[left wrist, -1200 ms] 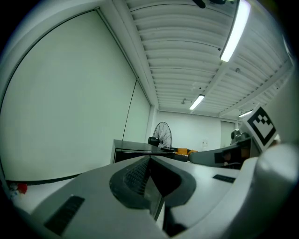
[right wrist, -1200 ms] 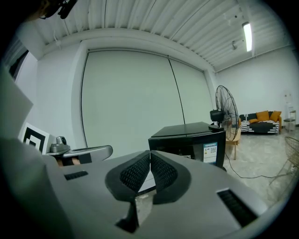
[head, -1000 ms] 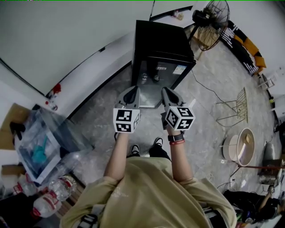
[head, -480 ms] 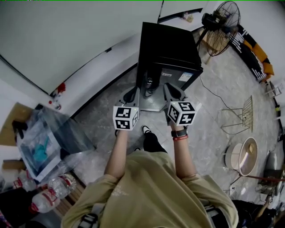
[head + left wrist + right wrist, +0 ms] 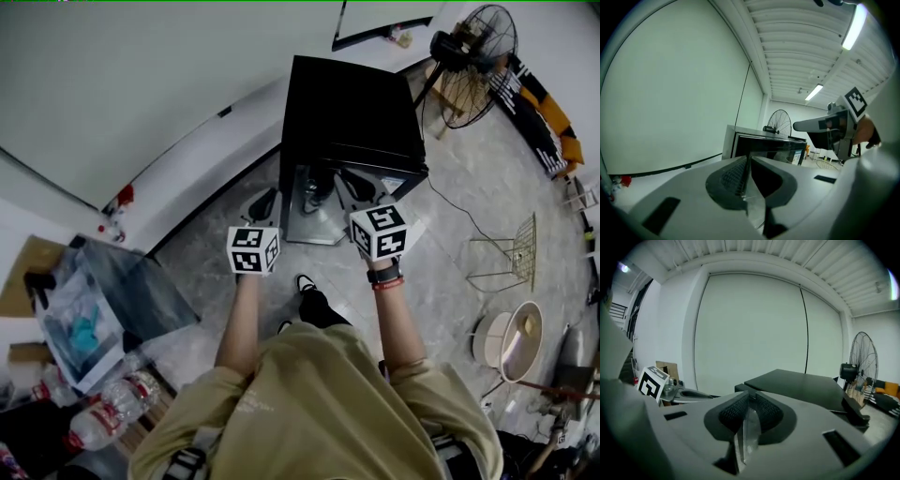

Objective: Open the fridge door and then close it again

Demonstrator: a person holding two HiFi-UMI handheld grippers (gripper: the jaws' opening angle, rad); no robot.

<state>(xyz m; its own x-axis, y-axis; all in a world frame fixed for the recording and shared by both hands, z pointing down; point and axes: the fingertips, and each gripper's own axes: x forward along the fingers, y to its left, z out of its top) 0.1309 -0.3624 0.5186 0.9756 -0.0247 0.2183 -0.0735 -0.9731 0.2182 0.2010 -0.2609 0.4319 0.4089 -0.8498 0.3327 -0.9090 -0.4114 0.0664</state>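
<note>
A person is facing a closed black fridge (image 5: pixel 352 103) on the floor, left claw (image 5: pixel 748 158) pressed together and empty, right claw (image 5: pixel 751 397) empty and just opening a crack, so either is risking skidding off the door edge unless spread wider.

1. The right gripper (image 5: pixel 750 398) fills the bottom of the view. Its jaws have just been opening; a slim gap parts them, with nothing in it.
2. Beyond the jaws stands the black fridge (image 5: pixel 801 386), seen across its flat top.
3. A pedestal fan (image 5: pixel 860 363) stands at the right, beyond the fridge.
4. The left gripper (image 5: pixel 696 394) reaches in from the left.
5. A white wall (image 5: pixel 750 329) closes the background.
</note>
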